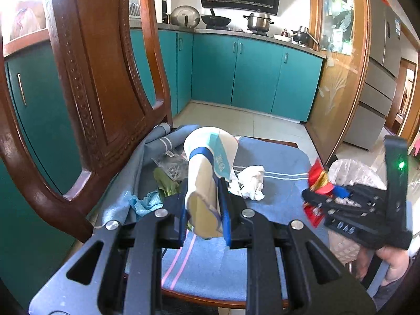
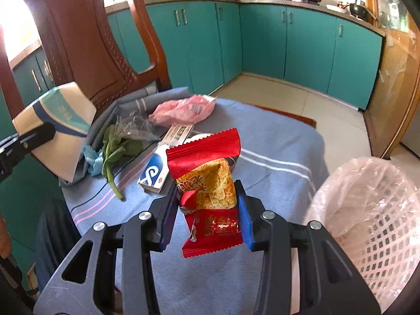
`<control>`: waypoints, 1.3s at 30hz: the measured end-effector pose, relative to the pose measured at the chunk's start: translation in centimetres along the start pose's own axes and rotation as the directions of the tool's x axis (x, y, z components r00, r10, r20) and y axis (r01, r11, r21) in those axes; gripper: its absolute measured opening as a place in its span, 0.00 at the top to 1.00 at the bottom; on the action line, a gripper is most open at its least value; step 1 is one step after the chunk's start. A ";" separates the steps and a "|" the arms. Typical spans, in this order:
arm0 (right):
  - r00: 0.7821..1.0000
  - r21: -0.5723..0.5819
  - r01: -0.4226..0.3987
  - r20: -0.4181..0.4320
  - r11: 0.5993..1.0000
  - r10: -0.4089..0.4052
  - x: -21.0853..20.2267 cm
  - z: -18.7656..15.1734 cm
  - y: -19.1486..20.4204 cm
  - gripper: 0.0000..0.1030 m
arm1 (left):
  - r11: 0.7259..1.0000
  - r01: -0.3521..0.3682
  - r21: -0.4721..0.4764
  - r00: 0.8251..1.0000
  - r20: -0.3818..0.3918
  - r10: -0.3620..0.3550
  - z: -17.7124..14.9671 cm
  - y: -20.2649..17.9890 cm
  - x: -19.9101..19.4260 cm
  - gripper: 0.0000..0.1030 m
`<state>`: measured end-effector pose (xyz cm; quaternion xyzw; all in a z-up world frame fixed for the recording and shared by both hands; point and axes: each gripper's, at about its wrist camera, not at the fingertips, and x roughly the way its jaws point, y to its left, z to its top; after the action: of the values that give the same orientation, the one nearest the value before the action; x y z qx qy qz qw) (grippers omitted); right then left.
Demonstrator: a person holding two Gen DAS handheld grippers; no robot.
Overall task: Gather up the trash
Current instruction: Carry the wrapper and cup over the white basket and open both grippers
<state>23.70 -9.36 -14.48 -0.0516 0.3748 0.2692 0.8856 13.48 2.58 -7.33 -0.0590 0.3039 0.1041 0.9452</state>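
Item 1: left gripper (image 1: 204, 216) is clamping a paper carton (image 1: 207, 173) above the chair's blue cloth (image 2: 262, 141). Item 2: right gripper (image 2: 207, 218) is pinching a red snack wrapper (image 2: 207, 189) beside the lined basket (image 2: 372, 225). Advice: carry the wrapper fully over the basket rim before opening.

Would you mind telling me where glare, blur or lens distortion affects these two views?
Left wrist view: window glare blows out the upper left corner; the right gripper with its red snack wrapper is motion-blurred; the chair back bows from the fisheye. Right wrist view: glare whitens the left edge, the teal cabinets curve, while the wrapper stays sharp.
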 end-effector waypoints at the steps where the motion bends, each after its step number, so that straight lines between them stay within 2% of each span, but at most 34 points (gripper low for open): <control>1: 1.000 0.008 0.006 0.008 1.000 -0.006 -0.3 0.1 -0.3 0.60 | 1.000 0.004 0.003 1.000 -0.001 -0.004 -0.1 -0.1 0.0 0.79; 10: 0.990 0.175 0.084 0.102 0.981 -0.103 -4.8 -0.7 -6.5 0.60 | 0.997 0.067 0.041 0.998 -0.023 -0.066 -0.7 -2.1 0.6 0.79; 19: 0.964 0.360 0.176 0.123 0.916 -0.234 -9.1 -4.1 -13.2 0.59 | 0.984 0.160 0.083 0.986 -0.061 -0.155 -1.7 -6.7 2.0 0.79; 24: 0.957 0.384 0.216 0.101 0.898 -0.273 -9.4 -5.4 -14.3 0.59 | 0.973 0.202 0.111 0.978 -0.081 -0.194 -2.1 -9.4 2.7 0.79; 28: 0.955 0.362 0.262 0.038 0.894 -0.295 -8.4 -5.8 -14.5 0.59 | 0.965 0.231 0.127 0.971 -0.092 -0.220 -1.9 -11.7 3.4 0.79; 31: 0.948 0.359 0.308 -0.042 0.881 -0.315 -7.0 -6.6 -15.0 0.59 | 0.950 0.275 0.150 0.960 -0.104 -0.261 -1.7 -14.3 4.0 0.79; 34: 0.949 0.374 0.310 -0.072 0.874 -0.306 -6.7 -7.0 -15.7 0.59 | 0.930 0.326 0.170 0.944 -0.118 -0.309 -1.6 -16.5 4.4 0.78; 36: 0.948 0.391 0.315 -0.088 0.865 -0.305 -6.6 -7.4 -16.2 0.56 | 0.918 0.353 0.180 0.934 -0.127 -0.334 -1.6 -17.7 4.6 0.78; 38: 0.944 0.415 0.327 -0.101 0.849 -0.314 -6.7 -7.7 -16.7 0.46 | 0.903 0.386 0.187 0.920 -0.144 -0.364 -1.8 -19.2 5.0 0.79; 39: 0.941 0.434 0.333 -0.099 0.837 -0.323 -6.9 -7.9 -17.0 0.36 | 0.896 0.403 0.187 0.913 -0.154 -0.379 -1.8 -19.8 5.3 0.79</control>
<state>23.45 -29.20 -17.22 0.0858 0.4214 0.0203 0.9026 21.25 -16.17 -10.90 -0.0225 0.3486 -0.1252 0.9286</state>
